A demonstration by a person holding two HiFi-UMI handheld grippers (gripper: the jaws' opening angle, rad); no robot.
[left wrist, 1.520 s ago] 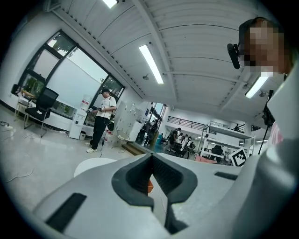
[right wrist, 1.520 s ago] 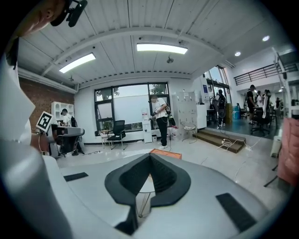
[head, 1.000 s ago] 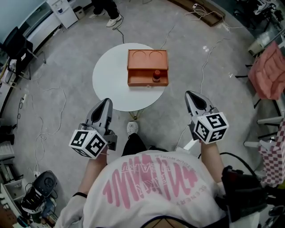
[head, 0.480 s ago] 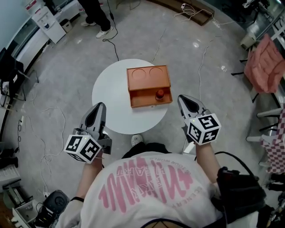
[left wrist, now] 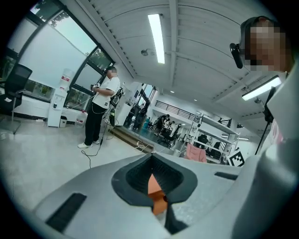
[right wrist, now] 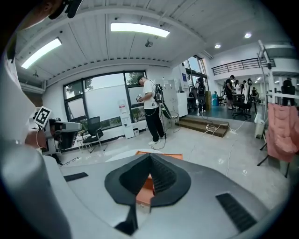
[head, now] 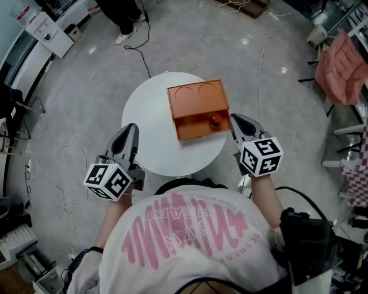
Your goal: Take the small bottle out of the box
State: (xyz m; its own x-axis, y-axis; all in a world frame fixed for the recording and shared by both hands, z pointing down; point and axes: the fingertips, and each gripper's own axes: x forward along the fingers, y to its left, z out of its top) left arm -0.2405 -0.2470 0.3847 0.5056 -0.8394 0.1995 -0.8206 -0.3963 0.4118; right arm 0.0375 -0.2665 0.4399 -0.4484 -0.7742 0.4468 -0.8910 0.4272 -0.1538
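An orange box [head: 198,109] stands on a round white table [head: 149,120]; its lid has two round recesses and its near compartment is open. A small dark bottle with a red cap [head: 216,120] stands in that compartment at the right. My right gripper [head: 235,119] is shut and empty, its tip just right of the box's near right corner. My left gripper [head: 131,127] is shut and empty over the table's near left edge. Part of the orange box [left wrist: 158,192] shows past the shut jaws in the left gripper view, and the box [right wrist: 145,187] likewise in the right gripper view.
Cables [head: 141,54] trail over the grey floor around the table. A person [head: 122,16] stands beyond it, near a white cabinet [head: 43,27]. A pink cloth [head: 343,68] hangs on a rack at the right, with a checkered cloth [head: 357,178] below it.
The table and box have come nearer in the head view. Both grippers have moved forward; the right one now sits next to the box's near right corner. Both stay shut.
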